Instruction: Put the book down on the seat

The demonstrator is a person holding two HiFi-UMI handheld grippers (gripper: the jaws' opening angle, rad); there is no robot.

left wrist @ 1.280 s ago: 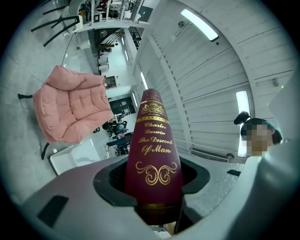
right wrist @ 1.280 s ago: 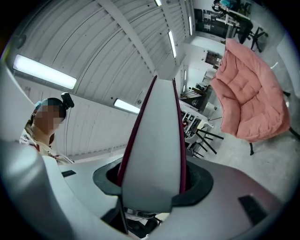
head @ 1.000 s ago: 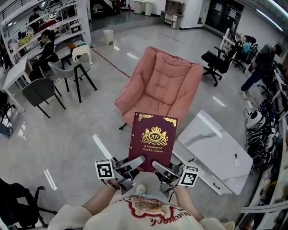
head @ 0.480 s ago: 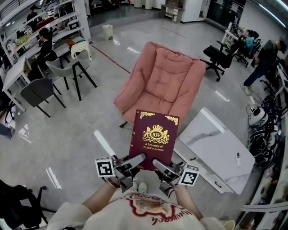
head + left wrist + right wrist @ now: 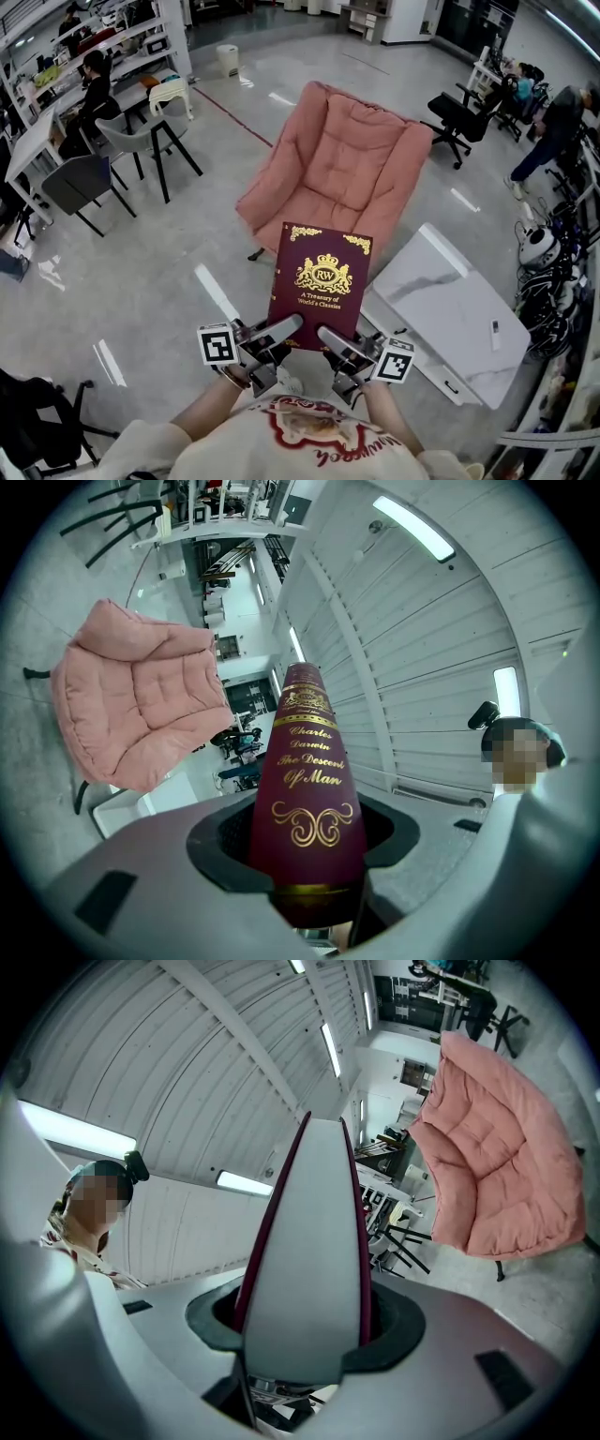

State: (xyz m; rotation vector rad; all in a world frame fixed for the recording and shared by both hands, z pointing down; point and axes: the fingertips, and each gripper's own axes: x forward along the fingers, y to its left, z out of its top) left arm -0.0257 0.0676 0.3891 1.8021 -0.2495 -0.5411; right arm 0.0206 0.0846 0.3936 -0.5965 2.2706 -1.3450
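Note:
A dark red book (image 5: 320, 285) with a gold crest on its cover hangs in the air in front of me, held at its near edge by both grippers. My left gripper (image 5: 282, 331) is shut on the near left corner, where the spine (image 5: 308, 789) with gold lettering stands between its jaws. My right gripper (image 5: 334, 339) is shut on the near right corner, with the white page edge (image 5: 309, 1269) between its jaws. The seat is a pink padded armchair (image 5: 343, 176) on the floor beyond the book, also seen as the armchair (image 5: 139, 705) at left and the armchair (image 5: 497, 1162) at right.
A low white marble-look table (image 5: 450, 314) stands to the right of the armchair. Black office chairs (image 5: 457, 124) stand at the back right, grey chairs (image 5: 86, 186) and desks with seated people at the left. A person (image 5: 548, 131) walks at the far right.
The book, held by both grippers, has moved a little forward toward the armchair. Both grips look the same.

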